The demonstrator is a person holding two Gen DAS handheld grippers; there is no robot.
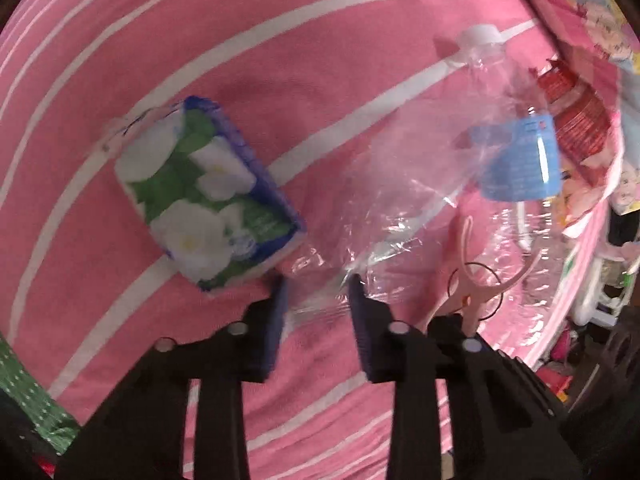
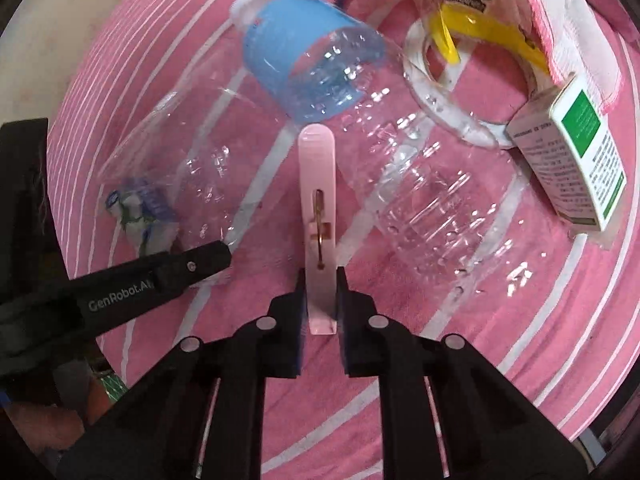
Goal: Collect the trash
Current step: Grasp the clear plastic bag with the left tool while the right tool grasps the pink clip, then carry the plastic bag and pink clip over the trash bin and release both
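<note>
Pink bedsheet (image 1: 280, 60): trash is spread out on it.
Left gripper (image 1: 318, 284): narrowed on clear plastic bag (image 1: 384, 208), kept taut for filling.
Right gripper (image 2: 320, 280): clamped on pink clothespin (image 2: 319, 184).
Crushed bottle (image 2: 320, 60): at twelve o'clock of the clothespin, uncollected.

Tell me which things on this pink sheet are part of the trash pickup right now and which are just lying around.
In the job:
- plastic bag, pinched by the left gripper
- pink clip, gripped by the right gripper
- bottle, crushed, inside the bag

Lying about:
- tissue pack
- tape roll
- small box
- sheet
</note>
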